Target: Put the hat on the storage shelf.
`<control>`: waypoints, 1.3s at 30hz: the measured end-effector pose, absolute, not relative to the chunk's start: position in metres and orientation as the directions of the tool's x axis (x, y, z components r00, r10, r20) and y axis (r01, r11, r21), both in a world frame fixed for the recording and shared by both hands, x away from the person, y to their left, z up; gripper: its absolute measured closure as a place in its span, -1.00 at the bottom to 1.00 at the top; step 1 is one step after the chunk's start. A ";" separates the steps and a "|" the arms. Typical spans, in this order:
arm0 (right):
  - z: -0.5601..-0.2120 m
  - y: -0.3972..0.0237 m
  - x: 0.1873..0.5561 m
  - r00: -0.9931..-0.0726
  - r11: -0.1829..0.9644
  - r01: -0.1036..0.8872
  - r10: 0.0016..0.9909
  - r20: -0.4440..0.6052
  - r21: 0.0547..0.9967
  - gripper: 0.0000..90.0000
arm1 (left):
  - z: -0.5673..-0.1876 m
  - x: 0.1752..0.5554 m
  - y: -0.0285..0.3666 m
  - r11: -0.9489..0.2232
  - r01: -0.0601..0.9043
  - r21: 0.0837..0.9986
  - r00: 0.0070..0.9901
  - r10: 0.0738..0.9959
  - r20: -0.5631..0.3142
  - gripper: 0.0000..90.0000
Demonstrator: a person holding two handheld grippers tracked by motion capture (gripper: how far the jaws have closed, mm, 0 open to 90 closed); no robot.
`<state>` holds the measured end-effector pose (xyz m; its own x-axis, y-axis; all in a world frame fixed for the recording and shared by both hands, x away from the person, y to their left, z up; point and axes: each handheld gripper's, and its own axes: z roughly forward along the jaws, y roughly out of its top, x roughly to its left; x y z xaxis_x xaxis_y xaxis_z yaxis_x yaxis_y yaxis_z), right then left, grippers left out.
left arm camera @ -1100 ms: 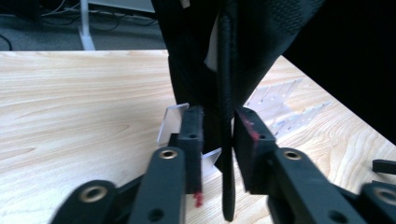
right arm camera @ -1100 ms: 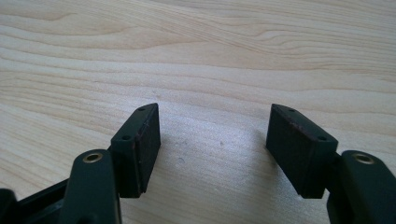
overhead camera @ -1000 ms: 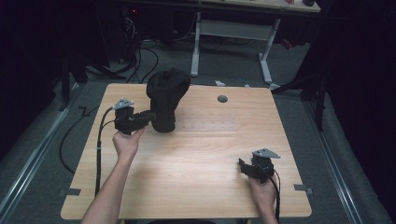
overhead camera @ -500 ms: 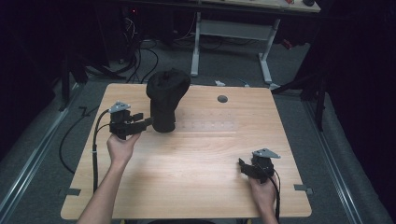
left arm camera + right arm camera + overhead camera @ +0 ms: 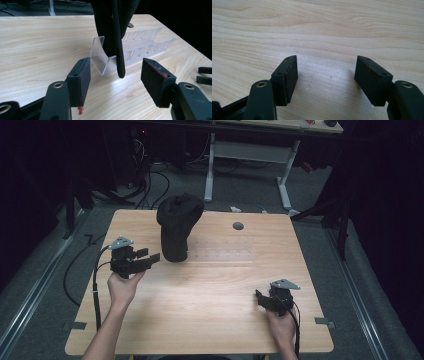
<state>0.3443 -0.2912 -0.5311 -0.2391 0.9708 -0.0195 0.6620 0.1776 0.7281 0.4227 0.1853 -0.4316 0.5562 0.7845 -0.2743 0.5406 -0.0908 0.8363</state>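
A black cap stands upright on a clear bent stand at the table's back middle. In the left gripper view its dark edge hangs down just beyond my jaws. My left gripper sits a short way left of the cap, apart from it. Its jaws have just been opening and stand open with nothing between the pads. My right gripper rests near the front right of the table, open over bare wood.
A clear slotted plate lies flat on the wooden table right of the cap. A round grommet hole sits near the back edge. Cables trail off the left side. A desk frame stands behind the table.
My left gripper has pulled away from the cap's base toward the left and front, and its jaws have spread wider. The cap stays upright. The right gripper has not moved.
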 end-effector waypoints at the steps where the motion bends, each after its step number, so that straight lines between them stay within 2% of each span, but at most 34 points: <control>1: -0.531 -0.291 0.344 -0.239 0.177 0.662 0.971 -0.019 0.728 -0.22 | -0.433 0.421 0.186 -0.091 0.545 0.834 0.554 0.785 -0.277 -0.09; 39: -0.531 -0.291 0.344 -0.239 0.178 0.662 0.971 -0.019 0.728 -0.22 | -0.475 0.380 0.193 -0.110 0.597 0.795 0.532 0.796 -0.289 -0.13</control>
<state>0.3443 -0.2912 -0.5311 -0.2391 0.9708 -0.0193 0.6620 0.1775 0.7282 0.3800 0.1930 -0.4751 0.5322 0.7956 -0.2895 0.5969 -0.1101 0.7947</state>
